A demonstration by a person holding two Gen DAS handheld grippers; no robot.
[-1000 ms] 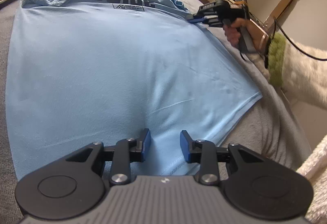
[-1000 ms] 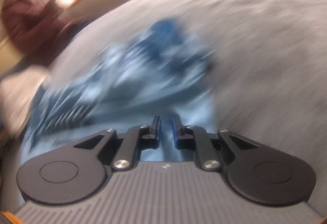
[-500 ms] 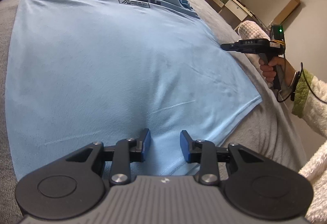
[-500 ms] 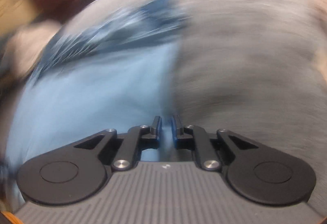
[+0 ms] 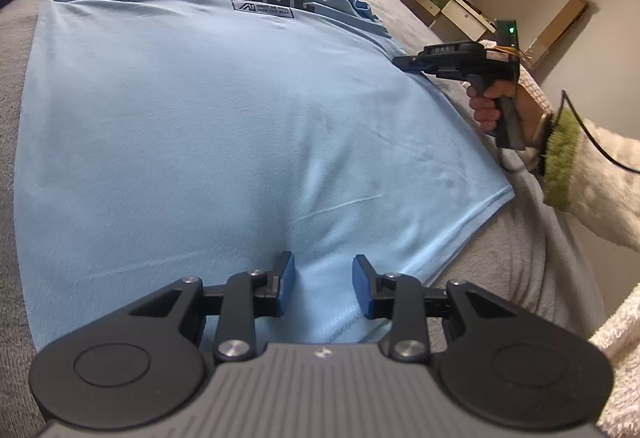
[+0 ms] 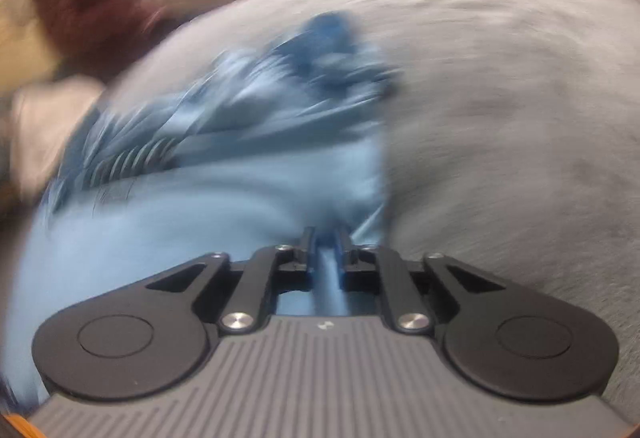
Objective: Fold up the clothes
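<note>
The light blue shirt (image 5: 224, 126) lies flat across the grey bed (image 5: 532, 238). The right gripper (image 6: 325, 238) is pinched shut on its side edge; the left gripper (image 5: 323, 288) hovers part-open, empty, at the hem. Lift both evenly.

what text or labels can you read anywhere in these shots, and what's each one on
Large dark print on the light blue t-shirt: folded over, cut off, not readable.
Small boxed label below that print: a logo and two lines, too small to read.
Small display on top of the right gripper: characters too small to be sure of.
Right wrist view: blurred, nothing readable.
</note>
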